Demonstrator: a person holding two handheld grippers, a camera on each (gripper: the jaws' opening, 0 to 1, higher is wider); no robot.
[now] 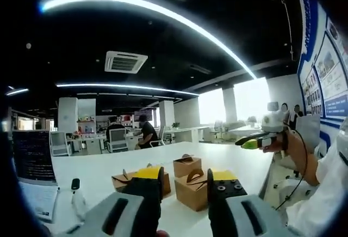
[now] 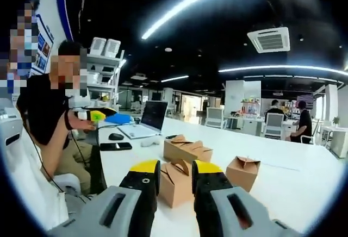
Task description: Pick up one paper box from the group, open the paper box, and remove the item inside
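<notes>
Three small brown paper boxes with handles stand on the white table [image 1: 98, 166]. In the left gripper view one box [image 1: 191, 191] shows in the gap between my left gripper's [image 1: 185, 180] jaws, farther out than their tips. A second box [image 1: 186, 166] sits behind it and a third [image 1: 124, 181] lies partly hidden by the left jaw. That gripper is open and holds nothing. My right gripper [image 2: 176, 172] is also open, with the nearest box [image 2: 175, 184] beyond its tips, a long box [image 2: 187, 150] behind and a third [image 2: 242, 172] to the right.
A hand holds the right gripper [image 1: 256, 141] up over the table's right edge. The left gripper [image 2: 98, 116] hovers by a seated person [image 2: 51, 112]. A laptop [image 2: 144, 120], mouse [image 2: 116, 136] and phone [image 2: 115, 146] lie near them. People sit at far desks [image 1: 145, 133].
</notes>
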